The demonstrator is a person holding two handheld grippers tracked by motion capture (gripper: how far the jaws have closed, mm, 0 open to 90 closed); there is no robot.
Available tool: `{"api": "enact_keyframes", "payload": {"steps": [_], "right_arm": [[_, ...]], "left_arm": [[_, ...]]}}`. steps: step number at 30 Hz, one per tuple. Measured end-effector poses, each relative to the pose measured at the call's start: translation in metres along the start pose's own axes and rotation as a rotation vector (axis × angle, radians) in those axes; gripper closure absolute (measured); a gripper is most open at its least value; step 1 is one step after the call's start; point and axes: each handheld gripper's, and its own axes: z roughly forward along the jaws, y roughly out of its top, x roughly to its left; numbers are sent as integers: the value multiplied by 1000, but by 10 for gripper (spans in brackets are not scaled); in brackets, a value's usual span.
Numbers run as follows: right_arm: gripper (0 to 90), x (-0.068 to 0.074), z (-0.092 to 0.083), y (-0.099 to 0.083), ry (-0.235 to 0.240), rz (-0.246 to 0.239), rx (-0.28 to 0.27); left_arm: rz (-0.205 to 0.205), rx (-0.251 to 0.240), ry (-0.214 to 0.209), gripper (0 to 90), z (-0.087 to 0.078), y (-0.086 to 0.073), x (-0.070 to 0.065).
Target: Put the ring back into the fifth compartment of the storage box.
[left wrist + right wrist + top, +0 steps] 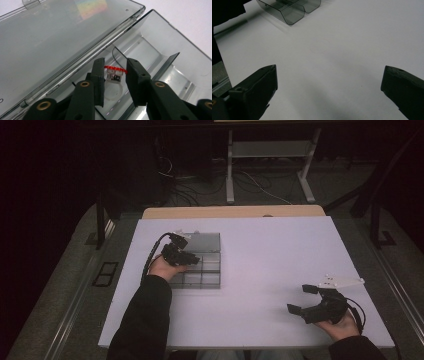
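Left gripper down inside the clear compartment box, jaws part-open on either side of a small clear connector with red levers — it sits between the pads, whether touched I cannot tell, red strip running jaw to jaw. The connector lies straight ahead in a compartment beside the hinge of the open lid. Right gripper rests wide open and empty on the white table, well apart — the left hand is far nearer.

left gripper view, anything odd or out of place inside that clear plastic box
Nothing stands out. The clear smoky plastic compartment box lies with its lid open, dividers straight. One small clear connector with red levers sits in a compartment, between the left gripper jaws, apparently ungripped.
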Motion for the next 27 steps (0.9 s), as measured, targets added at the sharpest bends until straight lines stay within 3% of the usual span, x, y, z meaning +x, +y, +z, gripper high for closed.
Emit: {"api": "enact_keyframes", "payload": {"steps": [13, 22, 27], "right_arm": [[2, 1, 0, 0, -1, 2, 3], [2, 1, 0, 0, 1, 1, 4], [2, 2, 0, -1, 1, 2, 2]], "left_arm": [[-13, -28, -20, 481, -18, 0, -9], [-25, -57, -20, 186, -34, 1, -17], [-53, -84, -26, 7, -42, -2, -23]]}}
